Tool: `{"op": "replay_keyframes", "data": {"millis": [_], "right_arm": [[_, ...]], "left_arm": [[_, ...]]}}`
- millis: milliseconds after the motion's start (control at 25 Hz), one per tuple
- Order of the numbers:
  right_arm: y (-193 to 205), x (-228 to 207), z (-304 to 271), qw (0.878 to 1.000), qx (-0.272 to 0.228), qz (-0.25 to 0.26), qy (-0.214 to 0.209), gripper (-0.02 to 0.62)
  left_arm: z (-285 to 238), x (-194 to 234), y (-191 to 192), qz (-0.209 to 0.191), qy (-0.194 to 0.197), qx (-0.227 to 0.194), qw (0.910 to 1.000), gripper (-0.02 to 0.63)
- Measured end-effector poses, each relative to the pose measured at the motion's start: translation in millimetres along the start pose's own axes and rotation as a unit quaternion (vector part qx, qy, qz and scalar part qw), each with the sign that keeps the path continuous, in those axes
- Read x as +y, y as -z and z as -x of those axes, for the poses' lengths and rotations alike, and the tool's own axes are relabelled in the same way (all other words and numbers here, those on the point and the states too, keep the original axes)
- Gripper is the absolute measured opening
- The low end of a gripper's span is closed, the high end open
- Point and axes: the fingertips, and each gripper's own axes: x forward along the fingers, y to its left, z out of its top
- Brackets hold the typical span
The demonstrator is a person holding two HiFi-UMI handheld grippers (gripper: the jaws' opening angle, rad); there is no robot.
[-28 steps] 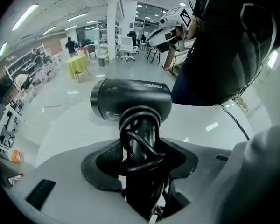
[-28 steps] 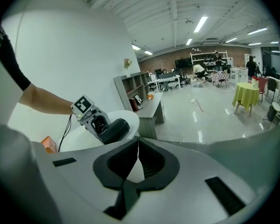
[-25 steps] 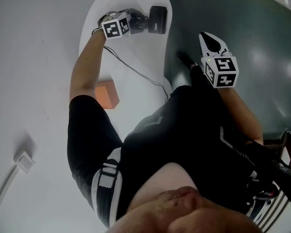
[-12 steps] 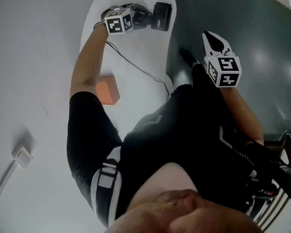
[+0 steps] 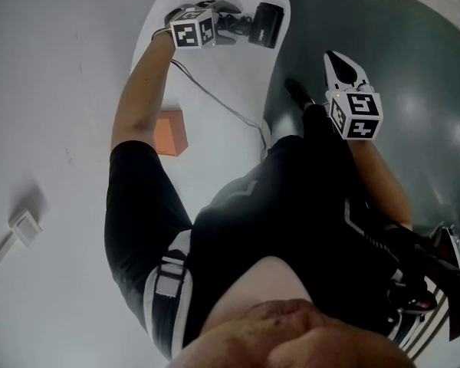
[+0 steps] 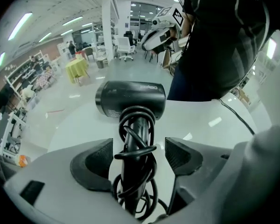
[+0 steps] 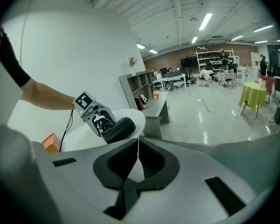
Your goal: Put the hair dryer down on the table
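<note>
Black dryer [image 6: 130,99] lies on the white table [image 5: 215,83] at its far end, barrel crosswise, with its cord [image 6: 136,141] wound round the handle. We hold our left gripper [image 6: 139,155] down over it. Its jaws have just been opening and stand wide apart, with the wrapped handle between them and a gap on either side, so the pads do not press on it. Our right gripper [image 7: 136,164] hangs beyond the table's edge over the dark floor, jaws closed together on nothing. We see an orange box [image 5: 169,133] beside our left arm.
</note>
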Motion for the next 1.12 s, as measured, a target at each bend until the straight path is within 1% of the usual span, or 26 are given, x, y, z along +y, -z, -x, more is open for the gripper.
{"op": "replay_keyframes", "data": {"millis": [80,160,280,320,400,480,560,640,720,800,880,960,1040,1080,1120], "right_arm": [[-6.0,4.2,-5.6,1.0,-0.005,0.006,-0.012,0.028],[-10.4,9.3,-9.4,1.0,-0.011,0.004,-0.018,0.028],[-25.0,22.1,-15.8,0.999,-0.027,0.019,-0.036,0.028],[-33.5,26.3,-18.8,0.998,-0.034,0.03,-0.046,0.028],[-51.7,34.1,-24.3,0.996,-0.048,0.048,-0.065,0.028],[-66.3,43.2,-27.2,0.994,-0.059,0.049,-0.079,0.028],[-77.4,55.0,-26.9,0.993,-0.066,0.044,-0.09,0.028],[-88.9,69.7,-27.4,0.99,-0.073,0.051,-0.106,0.028],[-101.3,89.0,-29.7,0.986,-0.08,0.067,-0.13,0.028],[-112.3,110.6,-29.5,0.98,-0.088,0.085,-0.154,0.028],[-121.5,132.3,-26.9,0.975,-0.096,0.101,-0.176,0.028],[-129.5,154.7,-25.3,0.967,-0.103,0.115,-0.201,0.028],[-136.0,177.7,-23.6,0.959,-0.109,0.127,-0.228,0.028],[-137.8,188.5,-21.8,0.956,-0.112,0.132,-0.238,0.028],[-138.6,198.5,-19.3,0.953,-0.115,0.134,-0.246,0.028]], "left_arm": [[16.2,4.7,-1.2,0.022,-0.041,-0.019,0.9987,0.334],[34.7,9.1,-5.6,0.038,-0.077,-0.039,0.9955,0.334],[63.6,9.8,-11.4,0.063,-0.123,-0.067,0.9881,0.334],[73.8,9.4,-14.0,0.077,-0.144,-0.081,0.9833,0.334],[95.3,7.5,-19.9,0.105,-0.188,-0.108,0.9705,0.334],[116.7,2.7,-29.8,0.124,-0.223,-0.136,0.9572,0.333],[136.7,-5.0,-42.2,0.139,-0.248,-0.169,0.9437,0.333],[156.6,-14.2,-51.6,0.155,-0.276,-0.196,0.9282,0.333],[179.0,-24.9,-58.8,0.168,-0.312,-0.217,0.9095,0.331],[201.4,-37.2,-65.7,0.182,-0.349,-0.241,0.8872,0.309],[219.7,-51.3,-70.8,0.196,-0.381,-0.26,0.8654,0.26],[233.2,-68.4,-73.8,0.211,-0.409,-0.27,0.8454,0.253],[246.4,-87.9,-76.3,0.231,-0.438,-0.282,0.8218,0.24],[253.5,-98.2,-77.3,0.24,-0.453,-0.29,0.8082,0.229],[261.0,-108.5,-77.8,0.249,-0.469,-0.298,0.7929,0.199]]}}
